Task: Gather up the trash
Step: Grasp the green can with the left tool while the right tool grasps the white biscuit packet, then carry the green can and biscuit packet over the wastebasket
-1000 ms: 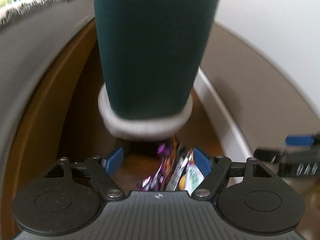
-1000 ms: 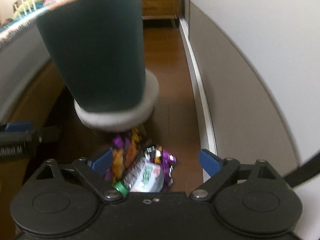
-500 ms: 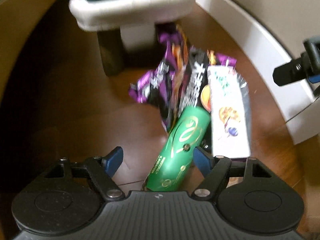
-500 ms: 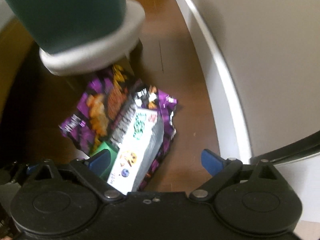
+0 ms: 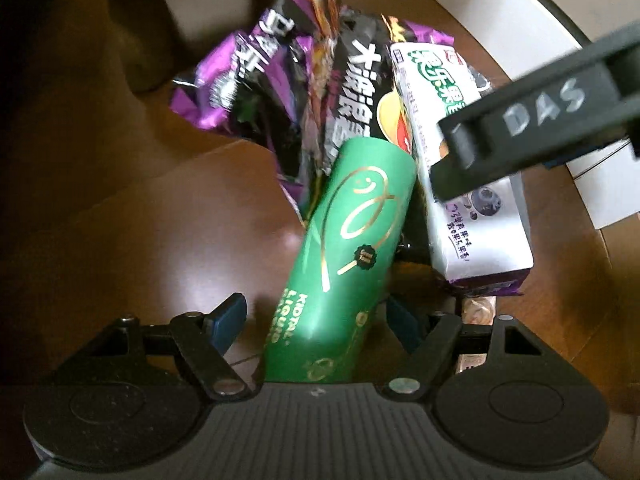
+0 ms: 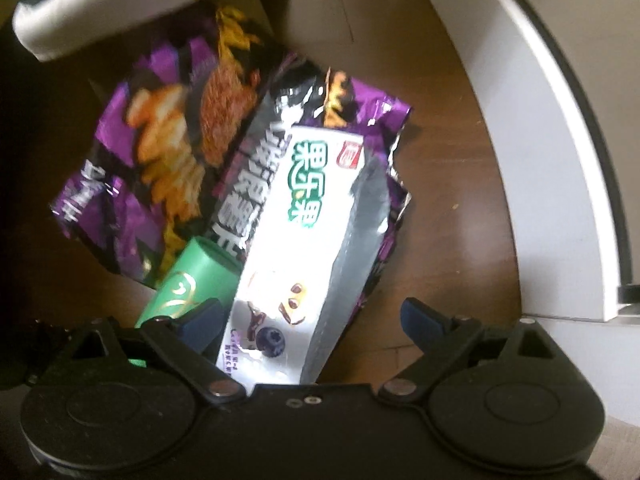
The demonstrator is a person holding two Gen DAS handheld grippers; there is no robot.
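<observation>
A pile of trash lies on the brown wooden floor (image 5: 120,220). A green tube (image 5: 352,248) lies between the open fingers of my left gripper (image 5: 316,320). A white snack box (image 5: 476,208) lies to its right on a purple chip bag (image 5: 256,92). In the right wrist view the white snack box (image 6: 296,248) lies between the open fingers of my right gripper (image 6: 312,318), with the green tube (image 6: 188,276) at its left and the purple chip bag (image 6: 168,152) behind. The right gripper's arm (image 5: 532,116) crosses above the box.
A white base of a dark green bin (image 6: 120,4) stands just behind the pile. A white baseboard (image 6: 540,140) and wall run along the right side.
Both grippers have dropped down and forward from the green bin toward the trash pile. The green tube and white box now sit between the fingers.
</observation>
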